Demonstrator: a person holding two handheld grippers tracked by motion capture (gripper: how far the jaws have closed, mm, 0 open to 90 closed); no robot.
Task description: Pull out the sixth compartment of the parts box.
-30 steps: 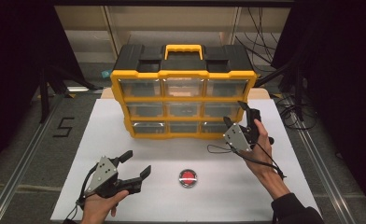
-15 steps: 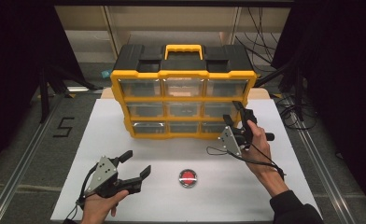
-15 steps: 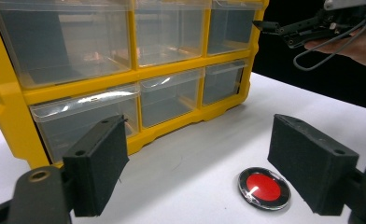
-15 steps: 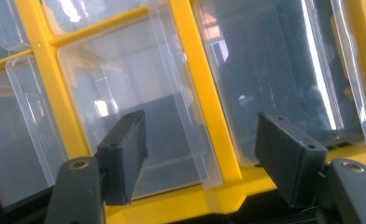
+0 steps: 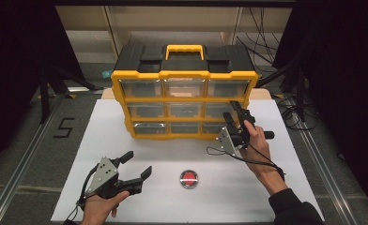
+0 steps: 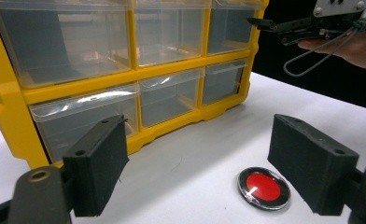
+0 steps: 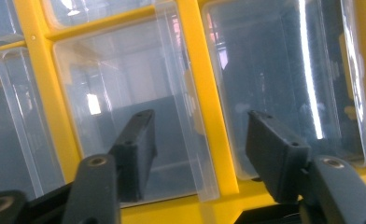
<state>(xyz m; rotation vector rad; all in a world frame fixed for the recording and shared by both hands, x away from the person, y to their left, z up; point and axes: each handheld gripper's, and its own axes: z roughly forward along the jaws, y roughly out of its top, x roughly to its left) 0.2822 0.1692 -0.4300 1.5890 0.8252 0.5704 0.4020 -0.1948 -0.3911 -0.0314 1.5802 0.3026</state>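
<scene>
The right gripper [image 5: 233,117] is up against the front of the yellow drawer cabinet [image 5: 184,75], at its right end, about level with the middle and bottom rows of drawers. Its jaws have just been closing and now stand partly apart. In the right gripper view the two black pads sit on either side of a clear drawer's projecting lip [image 7: 183,93], next to a yellow divider [image 7: 209,102]; the pads do not press on the lip, so nothing is gripped. The person's right hand [image 5: 255,143] carries this gripper from the near right, with its cable looping down over the white table top [image 5: 276,122].

The cabinet stands at the far middle of the table, its black lid and yellow carry handle [image 5: 185,49] on top, with three rows of three transparent drawers facing the person.

Nearer, on the white surface and a little right of centre, lies a small round red disc with a metal rim [image 5: 188,178], well apart from the cabinet.

At the near left the left gripper [image 5: 137,166] is held low over the table by the person's left hand [image 5: 102,204]. Its jaws are spread wide and hold nothing. In the left gripper view the red disc [image 6: 264,188] lies on the table between the two pads, closer to the right one, and the cabinet's lower drawers rise beyond.
</scene>
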